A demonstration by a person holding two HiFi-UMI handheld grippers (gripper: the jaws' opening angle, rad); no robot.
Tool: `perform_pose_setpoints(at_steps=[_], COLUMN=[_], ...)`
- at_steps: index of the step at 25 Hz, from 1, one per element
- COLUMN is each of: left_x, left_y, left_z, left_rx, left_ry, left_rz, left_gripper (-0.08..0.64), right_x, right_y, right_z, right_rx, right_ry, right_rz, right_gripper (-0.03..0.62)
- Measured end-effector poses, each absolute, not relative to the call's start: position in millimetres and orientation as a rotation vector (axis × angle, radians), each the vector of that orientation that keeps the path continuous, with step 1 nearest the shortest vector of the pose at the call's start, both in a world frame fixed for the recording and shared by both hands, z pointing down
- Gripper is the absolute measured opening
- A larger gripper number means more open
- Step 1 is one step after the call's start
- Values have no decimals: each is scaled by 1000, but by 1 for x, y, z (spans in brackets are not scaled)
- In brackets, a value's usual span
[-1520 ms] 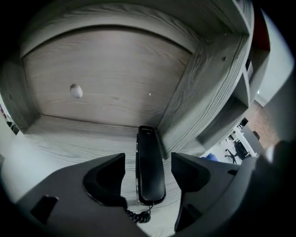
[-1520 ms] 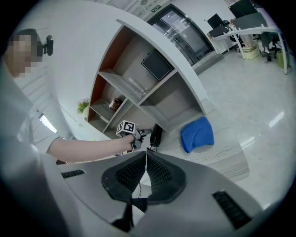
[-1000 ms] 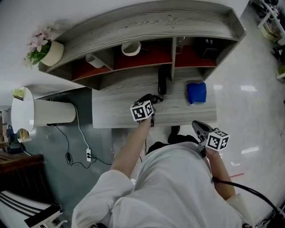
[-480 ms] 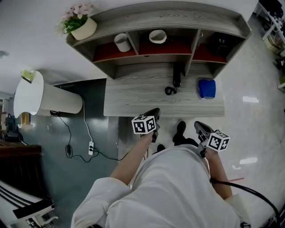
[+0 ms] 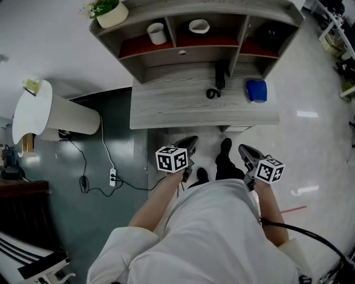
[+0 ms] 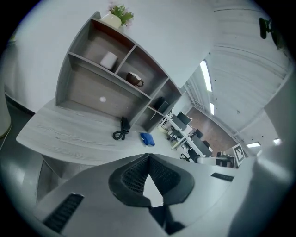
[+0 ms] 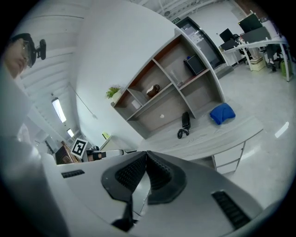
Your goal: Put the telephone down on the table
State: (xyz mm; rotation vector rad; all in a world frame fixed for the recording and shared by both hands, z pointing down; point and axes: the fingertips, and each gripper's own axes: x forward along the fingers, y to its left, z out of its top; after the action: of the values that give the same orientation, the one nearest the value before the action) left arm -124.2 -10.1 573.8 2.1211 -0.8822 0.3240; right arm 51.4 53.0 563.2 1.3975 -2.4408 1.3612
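Grey wood-grain desk point(image 5: 166, 113) against a white wall point(image 5: 44, 50), with a shelf hutch point(image 5: 183, 55) on top that has red boards. Floor point(image 5: 316, 138) is glossy pale on the right, with a dark grey-green area point(image 5: 72, 216) on the left. Power strip point(image 5: 112, 177) lies there. Ceiling strip light point(image 6: 205, 76) is on.

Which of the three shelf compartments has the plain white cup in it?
The left compartment, nearest the flowerpot, holds the white cup. The middle one holds a brown mug, the right one something black.
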Motion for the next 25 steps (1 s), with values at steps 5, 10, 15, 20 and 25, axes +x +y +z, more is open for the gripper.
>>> perform_pose_setpoints(at_steps=[5, 10, 15, 20, 25], left_x=[-126, -115, -106, -94, -79], left_y=[30, 54, 61, 67, 70], left_z=[567, 555, 546, 549, 547], left_rx=[2149, 2161, 2140, 2094, 2087], left_ry=[-836, -810, -845, -868, -864], left_rz=[350, 325, 273, 235, 221], left_gripper=[9, 9, 9, 11, 11], right_x=[47, 61, 78, 95, 107], right_y=[82, 91, 90, 90, 93], right_z=[554, 544, 539, 530, 532], right_rx=[1394, 1391, 1372, 1327, 1319], right_ry=[-2457, -2479, -2506, -2535, -2530], right_rz=[1343, 1313, 1332, 1302, 1318], right_gripper=[18, 17, 17, 17, 17])
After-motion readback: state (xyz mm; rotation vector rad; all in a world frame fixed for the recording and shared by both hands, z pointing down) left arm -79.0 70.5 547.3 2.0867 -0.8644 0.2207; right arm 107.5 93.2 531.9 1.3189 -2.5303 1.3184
